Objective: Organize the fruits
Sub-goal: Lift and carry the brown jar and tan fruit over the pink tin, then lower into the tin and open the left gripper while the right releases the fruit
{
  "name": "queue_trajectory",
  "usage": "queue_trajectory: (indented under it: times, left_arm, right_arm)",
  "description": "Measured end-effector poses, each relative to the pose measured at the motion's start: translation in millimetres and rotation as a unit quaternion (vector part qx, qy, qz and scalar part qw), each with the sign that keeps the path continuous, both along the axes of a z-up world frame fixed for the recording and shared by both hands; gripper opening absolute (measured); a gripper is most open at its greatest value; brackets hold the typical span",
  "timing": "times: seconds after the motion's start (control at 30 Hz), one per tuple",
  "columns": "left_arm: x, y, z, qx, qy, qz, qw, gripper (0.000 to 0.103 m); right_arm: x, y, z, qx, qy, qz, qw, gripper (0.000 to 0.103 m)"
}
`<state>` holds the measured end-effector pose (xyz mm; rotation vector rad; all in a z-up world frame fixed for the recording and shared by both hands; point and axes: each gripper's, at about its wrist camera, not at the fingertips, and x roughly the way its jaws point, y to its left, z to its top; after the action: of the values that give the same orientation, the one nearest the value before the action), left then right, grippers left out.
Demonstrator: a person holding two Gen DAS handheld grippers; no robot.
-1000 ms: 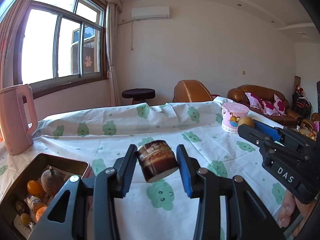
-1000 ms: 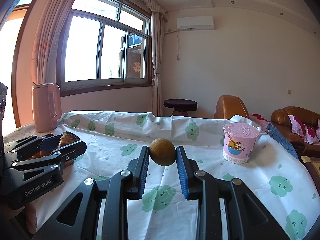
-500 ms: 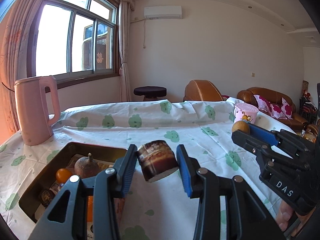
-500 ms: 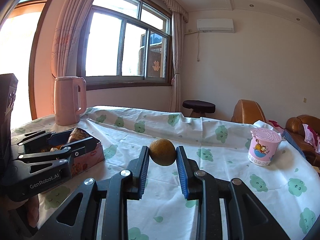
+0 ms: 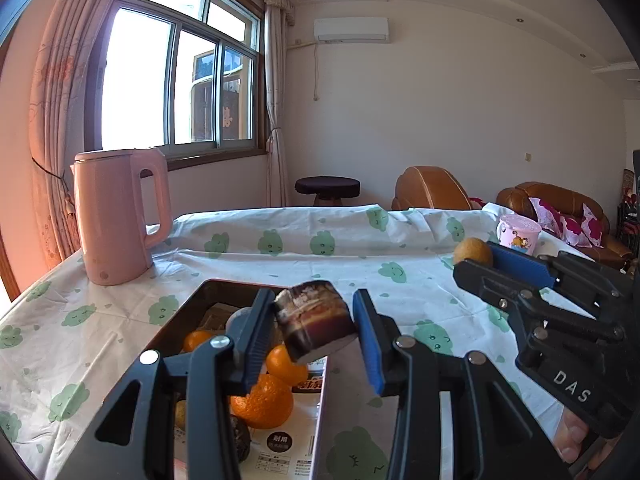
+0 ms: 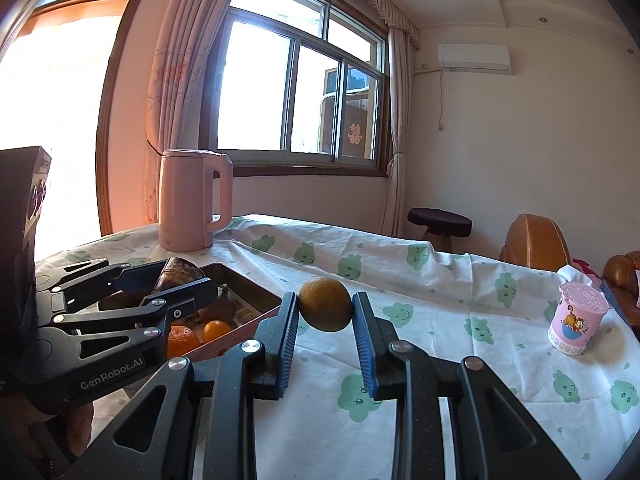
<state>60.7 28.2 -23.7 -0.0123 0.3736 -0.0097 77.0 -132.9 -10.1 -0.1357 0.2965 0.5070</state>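
My left gripper [image 5: 314,320] is shut on a brown bamboo shoot piece [image 5: 314,322] and holds it above the right edge of a metal tray [image 5: 188,308]. The tray holds oranges [image 5: 262,402] and other dark fruits. My right gripper [image 6: 325,312] is shut on a round brown-yellow fruit [image 6: 325,310], held above the tablecloth to the right of the tray [image 6: 240,280]. The left gripper [image 6: 120,300] with the shoot shows at left in the right wrist view. The right gripper [image 5: 480,260] with its fruit [image 5: 472,252] shows at right in the left wrist view.
A pink kettle [image 5: 116,216] stands at the table's far left, behind the tray. A pink lidded cup [image 6: 578,318] stands at the far right. The table wears a white cloth with green prints [image 5: 360,256]. A stool, armchair and sofa lie beyond.
Both grippers have swung left with their loads. The tray now lies under the left gripper and the kettle has come further into view.
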Motion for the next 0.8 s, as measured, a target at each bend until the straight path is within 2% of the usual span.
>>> queue_trajectory:
  times: [0.4,0.8]
  left_arm:
    - [-3.4,43.4,-1.2,-0.013,0.006,0.042,0.999,0.042]
    - [-6.7,69.6,-1.3,-0.013,0.011,0.069,0.9974,0.042]
  right_arm:
    - [-3.4,41.8,4.0,-0.018,-0.005,0.035,0.999,0.029]
    - [-4.6,71.6,5.9,-0.03,-0.008,0.062,0.998,0.029]
